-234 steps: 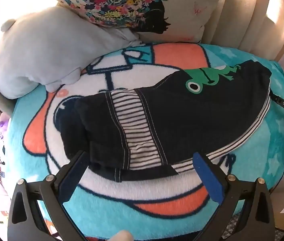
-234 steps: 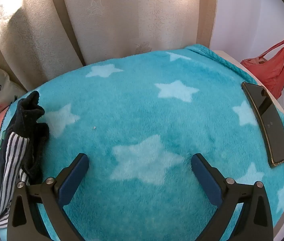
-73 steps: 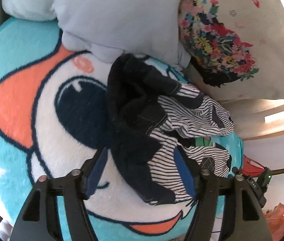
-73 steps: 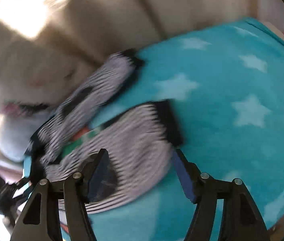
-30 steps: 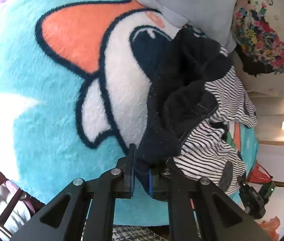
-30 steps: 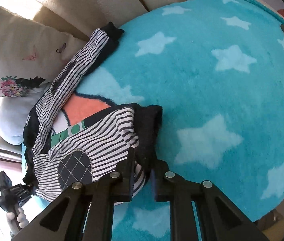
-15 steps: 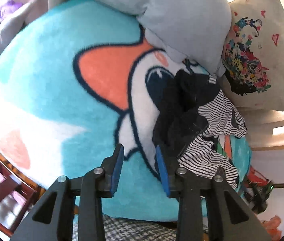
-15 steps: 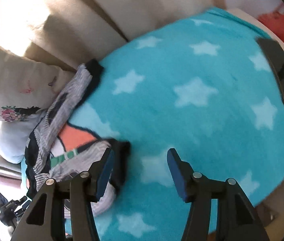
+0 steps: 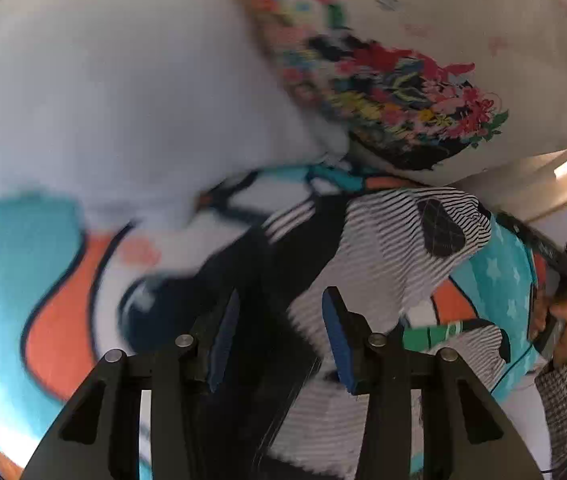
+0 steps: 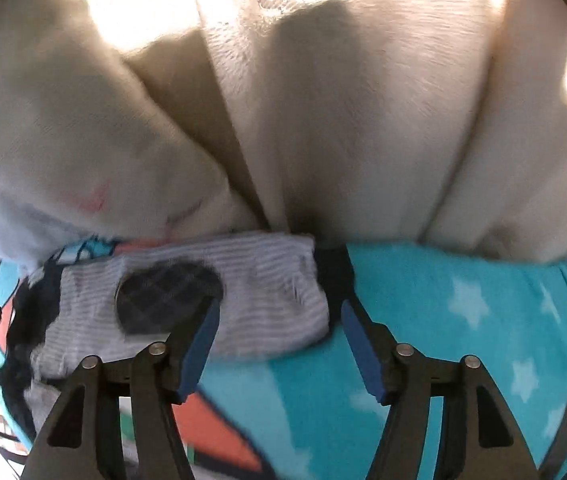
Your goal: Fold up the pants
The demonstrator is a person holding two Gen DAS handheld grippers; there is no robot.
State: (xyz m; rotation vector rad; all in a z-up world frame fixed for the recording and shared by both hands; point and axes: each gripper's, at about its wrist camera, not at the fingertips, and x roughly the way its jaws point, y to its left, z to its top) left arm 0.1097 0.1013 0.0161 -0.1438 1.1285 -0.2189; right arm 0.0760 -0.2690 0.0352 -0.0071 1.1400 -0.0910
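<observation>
both tongs are spread and gripping nothing, the left tongs [image 9: 279, 336] low over the crumpled striped pants [image 9: 383, 248] on the turquoise blanket [image 10: 463, 320], the right tongs [image 10: 277, 344] level above a pant leg by the curtain [image 10: 323, 120].

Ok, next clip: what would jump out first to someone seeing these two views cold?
Probably the striped black-and-white pants with their dark quilted knee patch, sprawled unfolded on the turquoise cartoon fleece blanket. Both the left gripper and the right gripper hover over the fabric with jaws open, holding nothing. Behind, a flower-print cream cushion and a pale plush pillow crowd the blanket's far edge.
</observation>
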